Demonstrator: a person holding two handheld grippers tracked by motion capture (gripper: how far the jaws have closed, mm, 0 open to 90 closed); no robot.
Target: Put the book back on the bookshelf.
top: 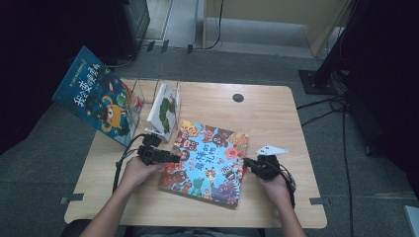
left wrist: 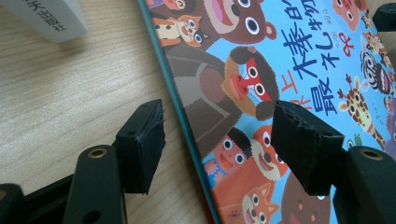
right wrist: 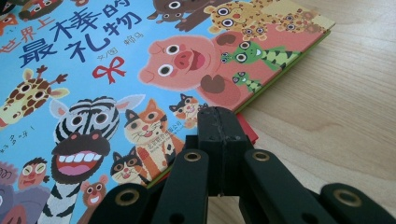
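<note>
**Operator:** Looking down from the high view, I have the animal picture book (top: 207,163) lying flat on the tabletop (top: 276,113), front cover up, a little askew, between my two hands. It hasn't left the wood yet.

**Colleague:** Where are your claws on it?

**Operator:** My left claw (top: 170,158) sits at the book's left edge. In the left gripper view its jaws stand apart and straddle that edge (left wrist: 187,126), one pad over bare wood, the other over the cover; neither pad presses on anything. My right claw (top: 249,163) is at the right edge, jaws fully together. In the right gripper view the closed tips (right wrist: 219,126) rest at the cover's edge, but I can't tell whether they merely touch it or pinch a corner.

**Colleague:** So how far along are you?

**Operator:** Early, I'd say. The wire rack (top: 158,91) at the back left already holds a white book (top: 163,111) upright, and a blue book (top: 96,96) leans against its far side. My guess is this one belongs there too. Both claws are at its edges; what's left is a real grip, the lift, standing it up and slotting it in.

**Colleague:** Anything in the way?

**Operator:** The white book stands just beside the flat one's top left corner, so that's tight.
</note>
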